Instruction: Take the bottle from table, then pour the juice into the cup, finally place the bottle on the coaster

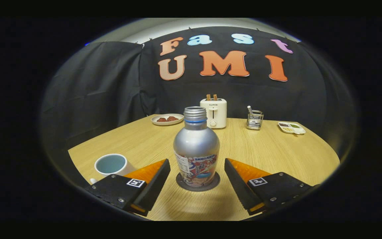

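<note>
A silver bottle (196, 149) with an open threaded neck and a printed label stands upright on a dark round coaster (198, 186) on the wooden table (270, 152). My gripper (197, 169) is open, with the bottle standing between its two fingers and a gap on each side, so neither finger touches it. A white cup (111, 165) with a pale blue inside stands to the left, just beyond the left finger (154, 179). Its contents cannot be made out.
At the back of the table stand a white toaster (213, 113) holding two slices, a plate (167, 119) with brown food to its left, a small wire holder (254, 119) and a white divided dish (291, 127) to the right. Black cloth walls close in the table.
</note>
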The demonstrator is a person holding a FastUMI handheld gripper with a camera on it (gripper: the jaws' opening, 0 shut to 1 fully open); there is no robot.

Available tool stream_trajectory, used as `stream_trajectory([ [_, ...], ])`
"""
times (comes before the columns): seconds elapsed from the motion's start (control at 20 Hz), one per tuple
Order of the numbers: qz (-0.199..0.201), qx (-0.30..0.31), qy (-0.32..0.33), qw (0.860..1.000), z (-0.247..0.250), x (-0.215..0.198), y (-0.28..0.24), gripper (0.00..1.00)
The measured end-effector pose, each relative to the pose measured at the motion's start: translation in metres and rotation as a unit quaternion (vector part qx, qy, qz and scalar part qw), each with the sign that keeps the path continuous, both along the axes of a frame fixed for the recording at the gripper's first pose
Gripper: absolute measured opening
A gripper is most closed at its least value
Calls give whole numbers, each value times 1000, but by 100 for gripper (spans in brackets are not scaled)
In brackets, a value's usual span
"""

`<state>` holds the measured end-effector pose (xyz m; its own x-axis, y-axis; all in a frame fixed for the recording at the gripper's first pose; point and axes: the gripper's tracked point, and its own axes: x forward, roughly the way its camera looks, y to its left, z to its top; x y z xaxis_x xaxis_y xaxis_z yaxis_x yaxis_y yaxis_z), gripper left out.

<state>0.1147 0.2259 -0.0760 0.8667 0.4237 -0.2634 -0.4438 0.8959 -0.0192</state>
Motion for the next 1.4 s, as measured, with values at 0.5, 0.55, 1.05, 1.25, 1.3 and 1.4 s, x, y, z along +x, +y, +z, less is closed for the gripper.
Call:
stream_trajectory([
  [0.5,-67,3,-60,996,68,-51,-75,98],
  [0.55,-73,11,-66,995,74,-56,-83,98],
  [1.05,-146,24,-92,985,77,-95,-155,97],
  [1.25,-145,28,-88,985,70,-106,-156,97],
  [1.3,-144,28,-88,985,70,-107,-155,97],
  [1.4,-144,24,-90,985,69,-109,-157,97],
])
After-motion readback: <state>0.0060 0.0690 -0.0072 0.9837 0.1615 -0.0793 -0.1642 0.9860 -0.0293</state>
